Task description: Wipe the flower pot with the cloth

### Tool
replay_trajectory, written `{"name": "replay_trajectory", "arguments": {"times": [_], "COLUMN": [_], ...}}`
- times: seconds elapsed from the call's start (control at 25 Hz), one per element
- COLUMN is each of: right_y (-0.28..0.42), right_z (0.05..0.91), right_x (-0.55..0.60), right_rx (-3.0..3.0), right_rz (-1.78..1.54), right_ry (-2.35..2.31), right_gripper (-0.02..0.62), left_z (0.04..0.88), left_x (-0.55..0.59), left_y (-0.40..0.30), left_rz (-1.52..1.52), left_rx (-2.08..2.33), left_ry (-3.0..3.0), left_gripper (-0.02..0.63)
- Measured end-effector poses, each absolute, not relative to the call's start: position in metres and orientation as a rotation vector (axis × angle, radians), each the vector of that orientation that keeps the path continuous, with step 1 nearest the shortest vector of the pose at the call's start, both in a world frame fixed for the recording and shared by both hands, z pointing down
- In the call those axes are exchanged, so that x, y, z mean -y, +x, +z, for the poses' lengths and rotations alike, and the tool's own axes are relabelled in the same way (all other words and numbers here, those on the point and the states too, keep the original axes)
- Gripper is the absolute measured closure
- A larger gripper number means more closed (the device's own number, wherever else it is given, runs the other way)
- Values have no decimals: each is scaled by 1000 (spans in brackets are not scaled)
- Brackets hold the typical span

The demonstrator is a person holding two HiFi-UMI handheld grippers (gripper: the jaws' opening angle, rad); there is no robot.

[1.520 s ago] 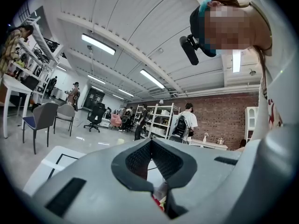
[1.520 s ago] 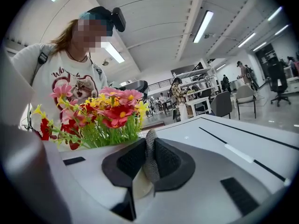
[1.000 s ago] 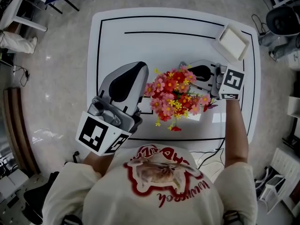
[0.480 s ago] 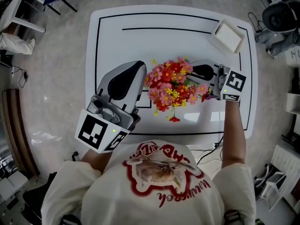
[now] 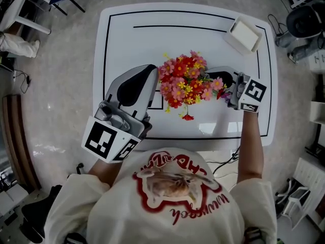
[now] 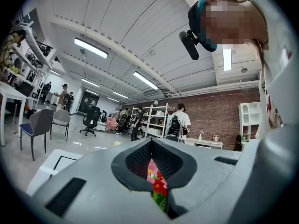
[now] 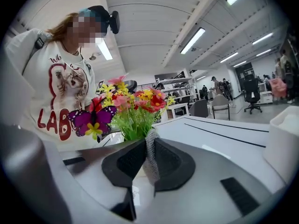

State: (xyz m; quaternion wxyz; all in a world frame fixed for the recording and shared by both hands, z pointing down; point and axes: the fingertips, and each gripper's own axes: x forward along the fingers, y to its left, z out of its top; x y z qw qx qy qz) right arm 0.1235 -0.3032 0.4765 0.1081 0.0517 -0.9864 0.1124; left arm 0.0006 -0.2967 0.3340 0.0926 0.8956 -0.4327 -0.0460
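A bunch of pink, red and yellow flowers stands mid-table; the blooms hide their pot from above. My left gripper lies just left of the flowers, pointing at them, jaws shut. In the left gripper view the left gripper shows only a thin slit, with red flowers seen through it. My right gripper sits at the flowers' right side, shut on a grey mesh cloth. In the right gripper view that cloth stands pinched between the pads of the right gripper, close against the green stems.
The white table carries black outline marks. A white rectangular tray sits at its far right corner, also showing as the tray beside the right gripper. A purple butterfly ornament hangs on the flowers. Chairs and shelving stand around the room.
The flowers and both grippers have shifted together toward the far side of the table. Both grippers stay shut, the right one still on the cloth.
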Motion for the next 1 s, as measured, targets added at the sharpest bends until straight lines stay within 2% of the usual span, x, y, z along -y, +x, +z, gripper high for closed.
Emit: {"name": "replay_trajectory", "arguments": {"times": [1.0], "right_y": [125], "right_z": [476], "right_x": [259], "right_rx": [2943], "right_rz": [276], "right_ry": [492], "right_gripper": [546], "left_z": [318], "left_x": [225], "left_y": [10], "left_rz": [-151], "left_rx": [1412], "left_ry": [2651], "left_gripper": [604]}}
